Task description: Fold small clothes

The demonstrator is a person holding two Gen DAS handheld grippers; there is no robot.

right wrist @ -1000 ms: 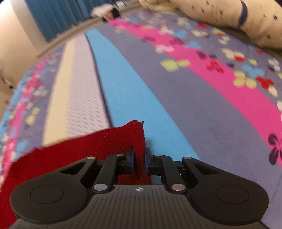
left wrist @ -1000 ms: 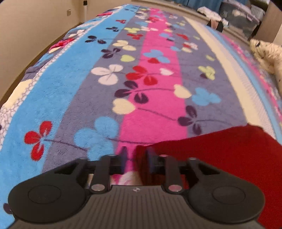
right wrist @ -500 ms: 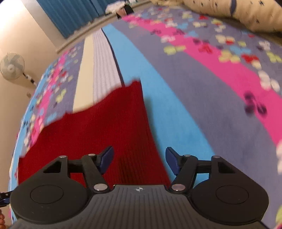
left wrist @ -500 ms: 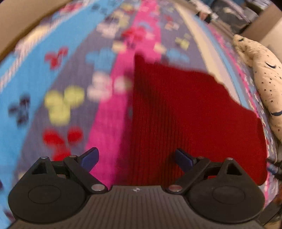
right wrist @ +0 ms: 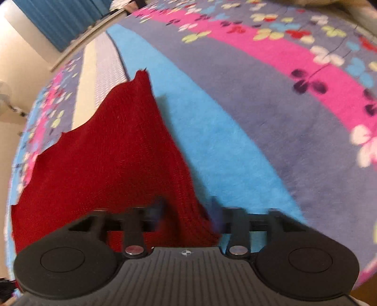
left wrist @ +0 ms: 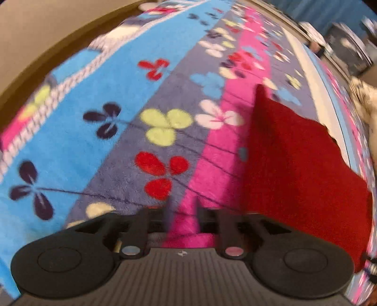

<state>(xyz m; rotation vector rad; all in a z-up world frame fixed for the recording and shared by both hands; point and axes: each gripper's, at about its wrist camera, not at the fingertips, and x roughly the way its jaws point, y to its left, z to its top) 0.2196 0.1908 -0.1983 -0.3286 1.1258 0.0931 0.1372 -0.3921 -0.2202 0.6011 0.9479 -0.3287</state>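
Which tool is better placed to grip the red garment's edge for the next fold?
Probably the right tool: the red garment has its edge between the open fingers. The left tool is over bare blanket, garment beside it.

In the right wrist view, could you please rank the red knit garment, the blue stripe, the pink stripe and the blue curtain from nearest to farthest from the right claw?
1. Red knit garment, between the fingers.
2. Blue stripe, just right.
3. Pink stripe, farther right.
4. Blue curtain, top left.
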